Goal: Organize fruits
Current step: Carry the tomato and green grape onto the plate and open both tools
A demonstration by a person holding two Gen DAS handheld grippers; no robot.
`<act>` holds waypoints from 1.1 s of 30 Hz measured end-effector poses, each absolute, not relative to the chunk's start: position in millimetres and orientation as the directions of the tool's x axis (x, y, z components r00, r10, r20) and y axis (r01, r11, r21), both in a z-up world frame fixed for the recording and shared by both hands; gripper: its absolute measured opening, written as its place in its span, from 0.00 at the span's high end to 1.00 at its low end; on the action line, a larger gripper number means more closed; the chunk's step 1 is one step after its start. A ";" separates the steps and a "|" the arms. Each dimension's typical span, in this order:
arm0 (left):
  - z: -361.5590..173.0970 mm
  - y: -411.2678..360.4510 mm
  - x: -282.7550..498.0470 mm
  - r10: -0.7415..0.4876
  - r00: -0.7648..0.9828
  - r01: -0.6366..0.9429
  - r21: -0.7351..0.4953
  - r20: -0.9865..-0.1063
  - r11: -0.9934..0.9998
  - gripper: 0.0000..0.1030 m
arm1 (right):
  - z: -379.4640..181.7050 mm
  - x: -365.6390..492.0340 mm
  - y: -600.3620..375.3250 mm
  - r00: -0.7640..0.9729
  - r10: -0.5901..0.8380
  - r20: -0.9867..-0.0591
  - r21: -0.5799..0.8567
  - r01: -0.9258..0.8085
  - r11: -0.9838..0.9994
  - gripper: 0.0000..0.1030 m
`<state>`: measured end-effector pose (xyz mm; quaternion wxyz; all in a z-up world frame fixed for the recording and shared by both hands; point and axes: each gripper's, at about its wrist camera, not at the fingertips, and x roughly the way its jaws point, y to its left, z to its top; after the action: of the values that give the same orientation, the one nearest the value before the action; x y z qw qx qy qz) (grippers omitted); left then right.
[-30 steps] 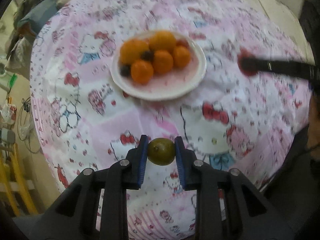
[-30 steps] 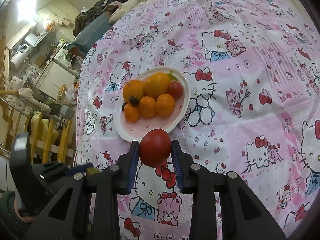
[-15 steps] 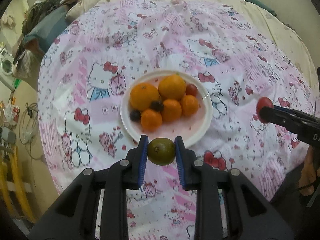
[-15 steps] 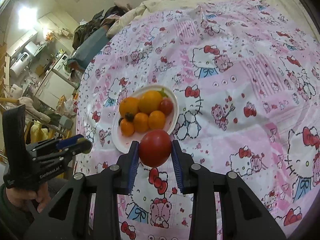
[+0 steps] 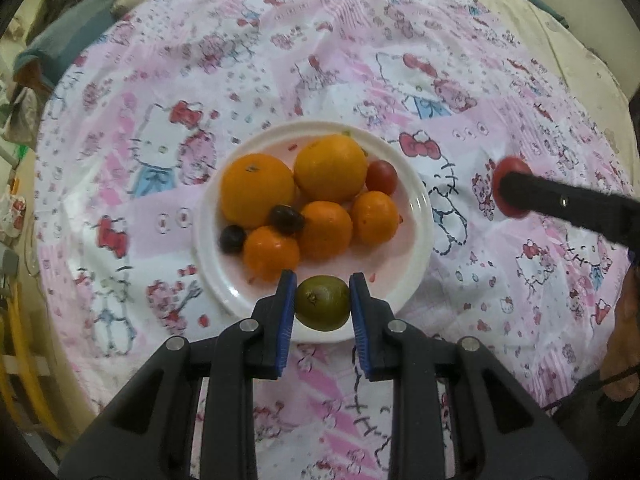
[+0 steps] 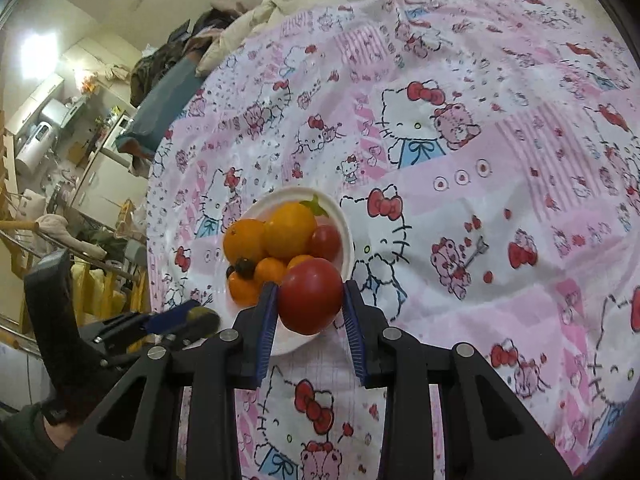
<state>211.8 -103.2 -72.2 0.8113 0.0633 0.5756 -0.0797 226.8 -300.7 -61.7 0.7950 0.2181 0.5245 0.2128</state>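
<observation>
Both hands have carried their fruit nearer the plate (image 5: 416, 204); it looms larger. Left gripper (image 5: 322, 307) stays clamped on the green fruit (image 5: 322, 307), right gripper (image 6: 309, 300) on the tomato (image 6: 309, 296); seemingly 2 additions for the heap.

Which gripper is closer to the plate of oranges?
Left. The left gripper holds its green fruit over the plate's near rim; the right gripper seems beside it.

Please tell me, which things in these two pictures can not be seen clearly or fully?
- Round red tomato, left wrist view: mostly covered by the black right gripper finger.
- Small green lime-like fruit, right wrist view: blurred, half hidden by the left gripper.
- White round plate, right wrist view: near rim behind tomato.
- Person's hand, left wrist view: cut by picture edge.
</observation>
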 end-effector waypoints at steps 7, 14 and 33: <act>-101.7 -106.8 227.1 -0.054 0.274 0.201 0.003 -0.960 0.980 0.77 | -86.2 259.5 -286.2 0.297 0.570 -0.766 0.563 -0.116 0.818 0.67; -107.0 -108.9 228.2 -0.053 0.268 0.212 0.006 -0.962 0.977 0.77 | -114.7 279.0 -259.5 0.225 0.544 -0.808 0.521 -0.155 0.839 0.67; -98.3 -111.7 227.4 0.017 0.318 0.219 0.091 -0.948 0.971 0.50 | -112.3 279.8 -243.8 0.245 0.484 -0.840 0.438 -0.220 0.872 0.64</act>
<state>227.4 -111.7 -98.3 0.8053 0.1016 0.5807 -0.0629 279.8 -243.8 -112.3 0.7804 0.1154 0.5717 0.2254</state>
